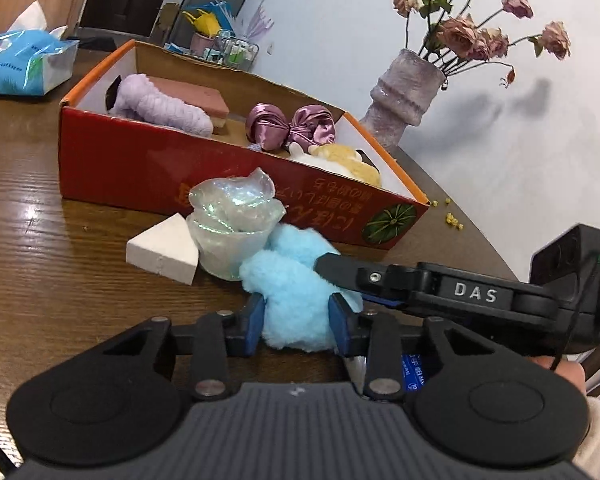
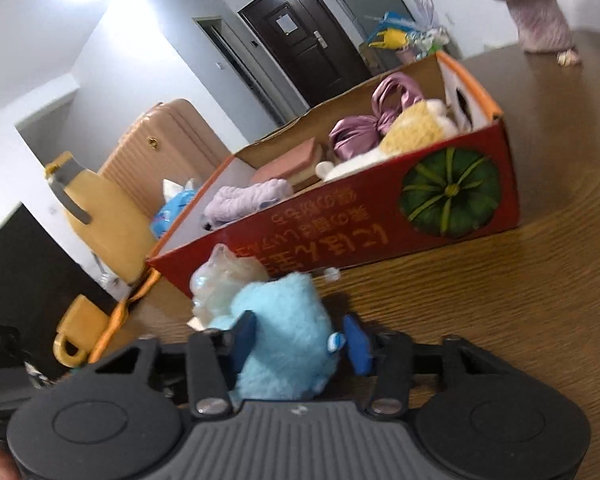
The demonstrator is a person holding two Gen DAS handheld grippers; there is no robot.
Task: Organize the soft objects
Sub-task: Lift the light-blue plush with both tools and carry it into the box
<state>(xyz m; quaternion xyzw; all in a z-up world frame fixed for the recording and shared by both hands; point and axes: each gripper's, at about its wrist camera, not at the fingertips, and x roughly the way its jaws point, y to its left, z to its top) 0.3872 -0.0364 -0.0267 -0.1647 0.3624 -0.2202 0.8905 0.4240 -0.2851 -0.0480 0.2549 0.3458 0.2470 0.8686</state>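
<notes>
Both tongs (image 1: 296, 322) (image 2: 296, 340) clench the blue plush (image 1: 296, 292); behind, the red box (image 1: 204, 176) holds soft toys.

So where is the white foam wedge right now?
In the left wrist view, the white wedge lies on the table, left of the iridescent cup, before the red box.

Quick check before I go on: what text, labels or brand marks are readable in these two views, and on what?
"DAS": white letters on the right hand-held gripper, seen from the left wrist.
Orange Japanese print on the red box: upside down, not readable; a green pumpkin picture sits beside it.
Blue tissue pack: print too blurred.
Paper on the door: too small.
</notes>
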